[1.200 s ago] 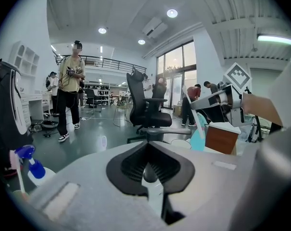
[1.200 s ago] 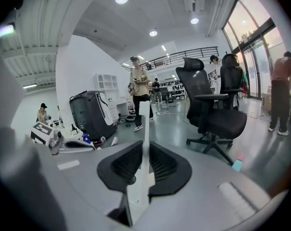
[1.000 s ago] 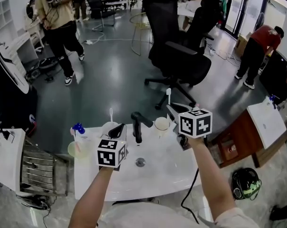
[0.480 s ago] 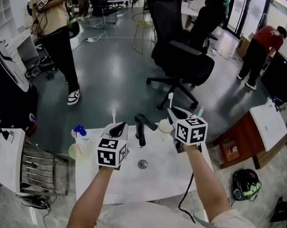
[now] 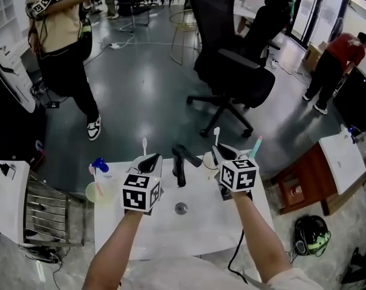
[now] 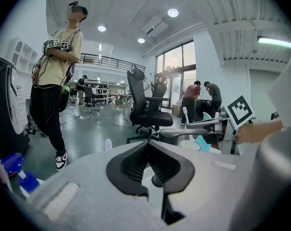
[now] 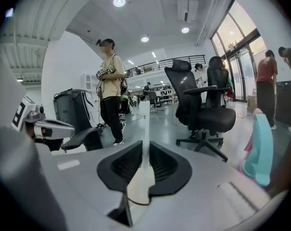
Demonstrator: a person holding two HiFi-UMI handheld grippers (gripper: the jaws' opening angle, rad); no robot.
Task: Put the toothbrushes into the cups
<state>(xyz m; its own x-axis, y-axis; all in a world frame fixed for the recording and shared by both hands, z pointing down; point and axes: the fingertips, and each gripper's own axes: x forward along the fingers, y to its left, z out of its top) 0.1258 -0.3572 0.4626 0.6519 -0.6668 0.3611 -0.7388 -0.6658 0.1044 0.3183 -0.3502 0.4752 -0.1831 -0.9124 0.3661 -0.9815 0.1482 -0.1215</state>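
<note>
1. Scanning from the left, we note a yellow-green cup (image 5: 97, 192) and a blue spray bottle (image 5: 100, 164) at 9 o'clock of the drain (image 5: 181, 208). Neither is in play.
2. The left gripper (image 5: 150, 161) is at 11 o'clock of the drain, jaws pressed together with nothing between them. A white toothbrush (image 5: 144, 145) stands head-up just past its tips. It looks to be in a left cup (image 5: 135, 162) that the gripper mostly hides.
3. The black faucet (image 5: 179, 162) is at 12 o'clock, between the two grippers.
4. The cream cup (image 5: 207, 159) is at 1 o'clock, just beside the faucet.
5. The right gripper (image 5: 221, 154) is just right of that cup. Its jaws are clamped on the handle of a second toothbrush (image 7: 145, 129), held near upright with the head up. We can't tell whether the lower end is inside the rim.
6. A teal-and-pink item (image 5: 255, 147) is at 2 o'clock, likely another brush. We can't see what supports it.
7. Risks, as we judge them:
   - The brush's lower end is hidden, so it could catch the rim and tip the cream cup toward the faucet.
   - Releasing too early would drop the brush on the counter or in the basin.
   - The right gripper's body could knock the teal-and-pink item close beside it.
</note>
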